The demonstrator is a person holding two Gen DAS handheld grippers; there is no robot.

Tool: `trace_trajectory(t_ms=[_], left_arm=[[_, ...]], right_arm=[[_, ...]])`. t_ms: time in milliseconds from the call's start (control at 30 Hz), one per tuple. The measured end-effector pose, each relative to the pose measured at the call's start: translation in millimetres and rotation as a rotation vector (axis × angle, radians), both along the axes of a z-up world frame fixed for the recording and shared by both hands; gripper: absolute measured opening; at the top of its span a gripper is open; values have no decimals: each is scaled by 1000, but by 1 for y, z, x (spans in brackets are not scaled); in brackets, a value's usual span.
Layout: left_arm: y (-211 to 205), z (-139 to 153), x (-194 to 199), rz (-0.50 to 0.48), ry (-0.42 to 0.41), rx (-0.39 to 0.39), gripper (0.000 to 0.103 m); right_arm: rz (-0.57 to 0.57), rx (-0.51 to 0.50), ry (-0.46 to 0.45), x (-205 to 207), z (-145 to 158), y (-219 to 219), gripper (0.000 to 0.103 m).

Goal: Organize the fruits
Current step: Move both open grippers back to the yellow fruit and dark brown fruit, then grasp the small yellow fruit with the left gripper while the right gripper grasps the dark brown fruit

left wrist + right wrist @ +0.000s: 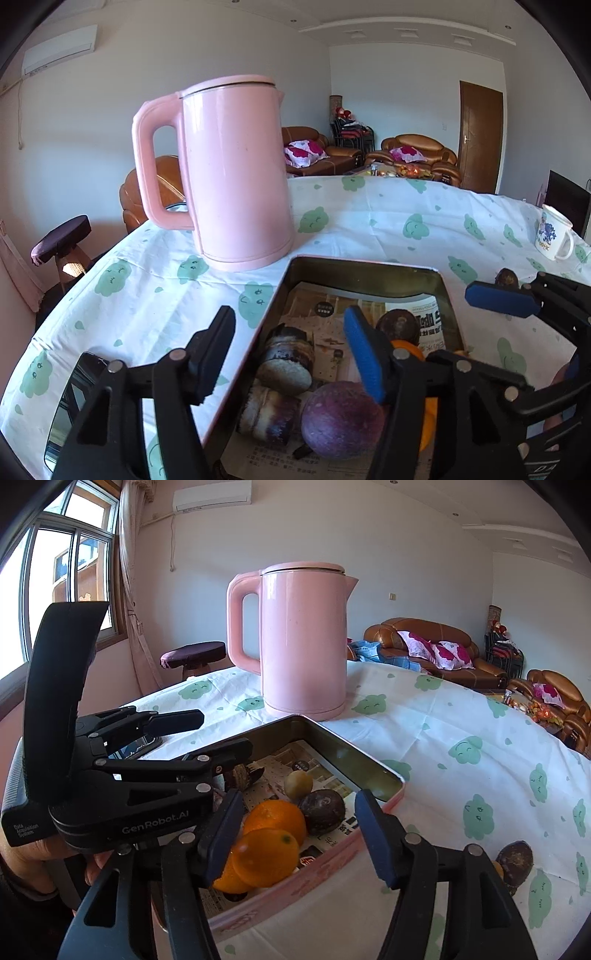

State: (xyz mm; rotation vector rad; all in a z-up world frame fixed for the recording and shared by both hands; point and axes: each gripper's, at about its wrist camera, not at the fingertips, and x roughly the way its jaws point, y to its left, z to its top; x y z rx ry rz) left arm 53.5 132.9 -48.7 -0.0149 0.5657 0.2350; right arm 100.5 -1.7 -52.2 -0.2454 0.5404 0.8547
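Right wrist view shows our right gripper (295, 834) with jaws apart and empty over the tin (384, 775); the left gripper (291, 354) likewise. We should reach right for the stray passion fruit (515, 860), straddling it squarely before closing.

My left gripper (291, 354) stood open over a pink-rimmed metal tin (364, 271) lined with newspaper. One finger hung outside its left wall, the other inside. In the tin lay a purple passion fruit (338, 419), two charred sugarcane pieces (284, 365) and a dark round fruit (399, 326). A pink kettle (232, 170) stood just behind.
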Motion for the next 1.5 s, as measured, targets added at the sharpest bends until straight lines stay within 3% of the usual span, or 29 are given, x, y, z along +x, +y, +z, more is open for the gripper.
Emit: trace_trajectory(t_ms=[100, 200, 400, 700, 867, 1000, 1067, 1133, 1300, 1400, 1500], left_arm=[[-15, 8, -4, -24, -31, 2, 75], [-39, 17, -6, -71, -58, 12, 75], [-99, 26, 6, -183, -66, 44, 78], [-162, -5, 65, -283, 82, 30, 78], [-176, -22, 95, -296, 163, -12, 78], [-187, -27, 105, -321, 195, -25, 76], [-193, -30, 109, -346, 211, -17, 72], [-195, -36, 116, -374, 258, -36, 52], [-189, -41, 121, -410, 293, -114, 31], [-185, -39, 119, -416, 279, -128, 31], [-178, -34, 116, -380, 241, -76, 31]], right_arm=[[-28, -8, -25, 1, 8, -22, 67], [-90, -20, -59, 8, 14, -49, 70], [-339, -39, -98, 43, 18, -113, 71], [-586, -26, -53, 77, 6, -172, 72], [-646, 31, 8, 87, 2, -194, 73], [-653, 67, 18, 86, 3, -199, 82], [-648, 69, 15, 85, 3, -198, 82], [-645, 61, 9, 84, 2, -196, 82], [-634, 39, 1, 83, -1, -190, 82], [-617, 30, -4, 81, -3, -186, 82], [-612, 28, -6, 81, -4, -185, 82]])
